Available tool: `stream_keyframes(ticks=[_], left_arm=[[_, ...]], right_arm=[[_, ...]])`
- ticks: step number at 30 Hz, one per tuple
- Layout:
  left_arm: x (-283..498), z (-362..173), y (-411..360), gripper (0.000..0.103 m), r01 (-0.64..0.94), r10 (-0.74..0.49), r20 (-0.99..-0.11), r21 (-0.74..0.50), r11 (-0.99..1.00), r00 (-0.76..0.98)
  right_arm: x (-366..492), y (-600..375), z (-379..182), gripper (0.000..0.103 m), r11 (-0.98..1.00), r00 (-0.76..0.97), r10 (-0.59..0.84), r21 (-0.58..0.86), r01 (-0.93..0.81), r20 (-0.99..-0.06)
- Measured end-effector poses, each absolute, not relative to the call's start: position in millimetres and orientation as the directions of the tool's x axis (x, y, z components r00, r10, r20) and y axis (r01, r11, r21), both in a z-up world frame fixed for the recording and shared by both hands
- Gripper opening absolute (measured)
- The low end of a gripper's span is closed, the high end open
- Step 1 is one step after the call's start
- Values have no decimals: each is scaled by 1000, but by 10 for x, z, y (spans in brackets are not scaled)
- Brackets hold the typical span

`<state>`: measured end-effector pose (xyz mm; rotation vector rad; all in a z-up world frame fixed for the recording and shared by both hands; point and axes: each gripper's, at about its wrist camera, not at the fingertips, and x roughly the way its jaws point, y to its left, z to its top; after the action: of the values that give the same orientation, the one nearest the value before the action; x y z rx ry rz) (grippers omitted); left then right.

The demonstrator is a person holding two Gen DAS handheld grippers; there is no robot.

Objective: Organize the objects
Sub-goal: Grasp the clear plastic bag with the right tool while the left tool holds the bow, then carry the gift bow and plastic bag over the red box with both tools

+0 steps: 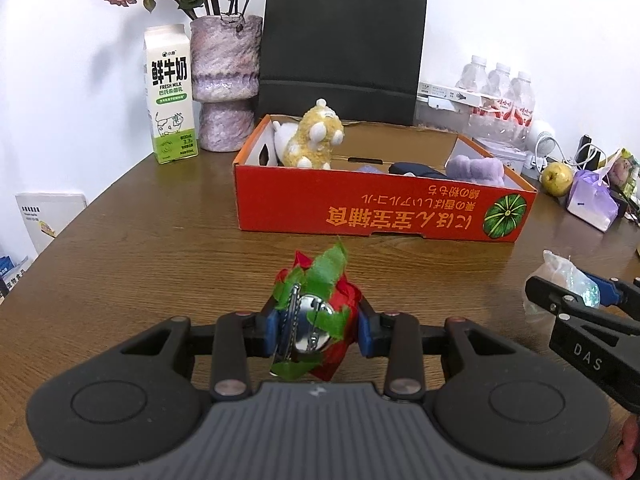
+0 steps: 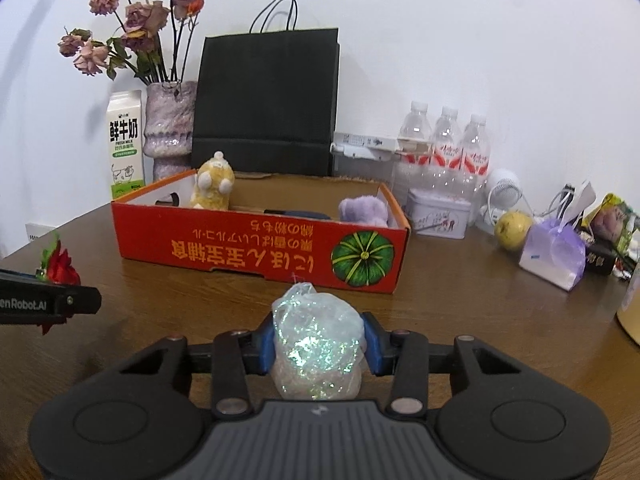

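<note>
The left gripper (image 1: 316, 326) is clamped on a red fabric rose brooch (image 1: 316, 312), its blue pads pressing the petals from both sides, with the round silver pin back and green leaves turned toward the camera. The right gripper (image 2: 319, 338) is closed around a small clear bag of iridescent glitter flakes (image 2: 318, 340), squeezed at its middle so the knotted top stands up above the fingers. Both loads appear to be held above the brown wooden table (image 1: 160, 248), short of the red cardboard box (image 1: 380, 210), which lies open-topped just ahead of each gripper.

Inside the red cardboard box, a yellow plush toy (image 1: 314, 136) sits at its left end, a purple plush (image 1: 476, 170) at its right end, and a dark item lies between them; the middle of the floor looks free. Behind the box stand a black paper bag (image 1: 340, 48), a milk carton (image 1: 170, 96) and a purple vase of dried roses (image 1: 224, 84); to the box's right are water bottles (image 2: 444, 148), a pear (image 2: 512, 230) and a lilac pouch (image 2: 554, 254).

The step in hand seems to be carrying both items into the box. To do it well, lift each load clearly over the near wall before moving forward, since the rose's drooping petals and the bag's slack bottom could catch the rim. Aim for the open middle, keep the two grippers apart, lower until the item rests on the cardboard, then release; the pin back is best set face down.
</note>
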<state>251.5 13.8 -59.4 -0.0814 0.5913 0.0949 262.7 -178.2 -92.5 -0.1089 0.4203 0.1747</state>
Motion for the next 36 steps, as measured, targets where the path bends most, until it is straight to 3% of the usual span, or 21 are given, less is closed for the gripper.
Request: stream_keyframes(ticks=[36], left_arm=[[2652, -158, -129, 36, -73, 45, -482, -39, 997, 875]], right_arm=[[2671, -1724, -497, 37, 967, 921, 242, 0, -255, -305]])
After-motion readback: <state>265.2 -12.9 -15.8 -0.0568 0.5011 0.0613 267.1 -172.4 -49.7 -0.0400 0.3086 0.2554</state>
